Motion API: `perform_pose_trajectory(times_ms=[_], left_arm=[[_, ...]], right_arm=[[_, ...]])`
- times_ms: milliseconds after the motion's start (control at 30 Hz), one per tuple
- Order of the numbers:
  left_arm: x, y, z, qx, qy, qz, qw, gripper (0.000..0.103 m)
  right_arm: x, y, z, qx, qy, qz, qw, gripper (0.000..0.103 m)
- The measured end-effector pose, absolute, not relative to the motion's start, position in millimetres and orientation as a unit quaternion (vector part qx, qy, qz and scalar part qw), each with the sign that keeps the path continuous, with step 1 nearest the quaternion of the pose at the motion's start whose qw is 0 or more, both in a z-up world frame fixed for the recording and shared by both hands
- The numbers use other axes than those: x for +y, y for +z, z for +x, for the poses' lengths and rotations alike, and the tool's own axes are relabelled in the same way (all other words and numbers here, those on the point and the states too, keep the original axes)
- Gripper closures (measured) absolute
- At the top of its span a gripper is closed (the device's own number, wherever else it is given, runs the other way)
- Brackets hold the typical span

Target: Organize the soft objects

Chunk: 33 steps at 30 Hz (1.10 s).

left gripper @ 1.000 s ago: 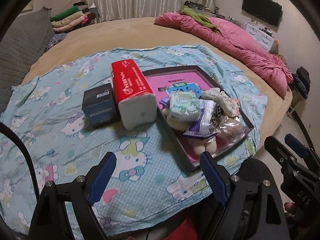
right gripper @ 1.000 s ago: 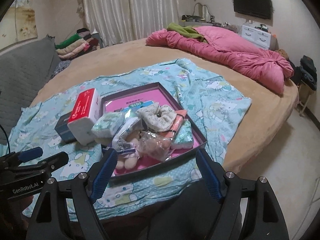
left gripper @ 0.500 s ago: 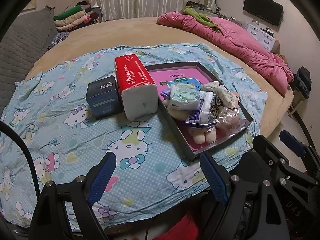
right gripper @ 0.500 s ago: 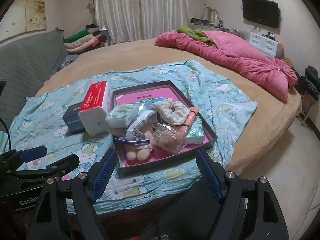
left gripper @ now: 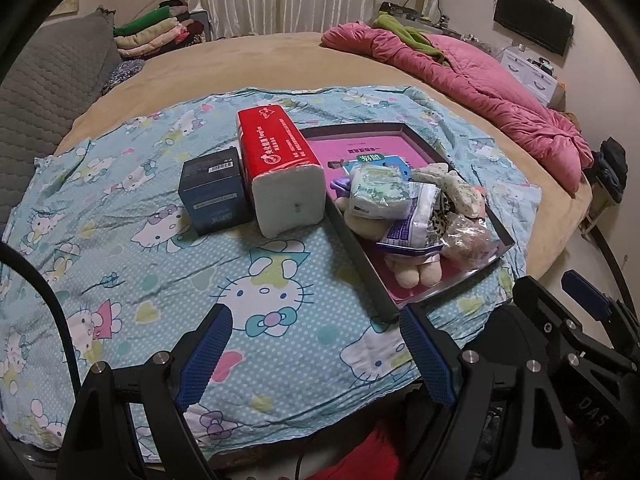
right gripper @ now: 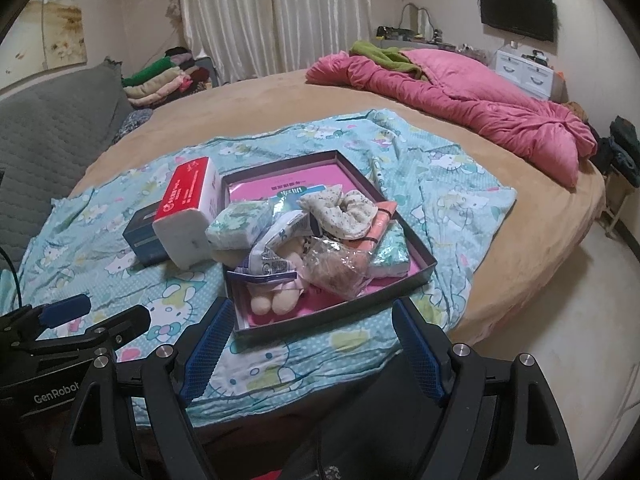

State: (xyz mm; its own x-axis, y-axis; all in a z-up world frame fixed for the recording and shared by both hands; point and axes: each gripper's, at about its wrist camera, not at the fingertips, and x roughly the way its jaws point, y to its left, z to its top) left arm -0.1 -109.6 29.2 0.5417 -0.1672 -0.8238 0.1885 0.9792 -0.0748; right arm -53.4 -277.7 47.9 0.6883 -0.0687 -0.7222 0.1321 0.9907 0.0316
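Bedroom, dim light. A round bed [right gripper: 256, 92] with a tan cover fills the middle; white curtains [right gripper: 276, 16] hang behind it.

On the near part of the bed, a light blue cartoon-cat sheet [left gripper: 120, 208] lies spread flat. Items from left to right:

1. Grey quilted sofa back [right gripper: 44, 128], at the far left edge of the bed.
2. Stack of folded clothes [right gripper: 160, 80], behind the sofa and near the curtains.
3. Dark blue box [left gripper: 212, 192], standing on the sheet.
4. Red tissue pack [left gripper: 276, 152], touching the blue box on its right side, white end toward the viewer.
5. Shallow dark tray [left gripper: 356, 240] with a pink floor, just beside the tissue pack. The soft objects are heaped inside it: a green-and-white wrapped pack [left gripper: 376, 192], a purple-and-white plastic packet [left gripper: 416, 220], a cream floral scrunchie [right gripper: 340, 212], a clear crinkled bag [right gripper: 336, 268], a plush toy [left gripper: 412, 272] with only its cream legs showing under the pile, and a second green-print pack [right gripper: 390, 252] at the right wall.
6. Pink quilt [right gripper: 460, 96], bunched along the far right side of the bed, a green cloth [right gripper: 380, 52] on top.
7. Wall-mounted television [right gripper: 516, 0], upper right.

Left gripper [left gripper: 316, 352]: jaws spread wide, nothing between them, hanging over the sheet short of the tray. Right gripper [right gripper: 312, 344]: jaws likewise spread, empty, at the tray's near edge without touching it.
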Motion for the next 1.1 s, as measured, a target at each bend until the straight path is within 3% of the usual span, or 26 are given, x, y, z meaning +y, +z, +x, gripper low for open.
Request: perform_pose_trajectory(times_ms=[1100], left_arm=[[-109.0, 29.2, 0.2, 0.465, -0.096, 0.017, 0.880, 0.018]], right_arm=[[-282.0, 45.4, -52.0, 0.396, -0.059, 0.050, 0.915, 0.021]])
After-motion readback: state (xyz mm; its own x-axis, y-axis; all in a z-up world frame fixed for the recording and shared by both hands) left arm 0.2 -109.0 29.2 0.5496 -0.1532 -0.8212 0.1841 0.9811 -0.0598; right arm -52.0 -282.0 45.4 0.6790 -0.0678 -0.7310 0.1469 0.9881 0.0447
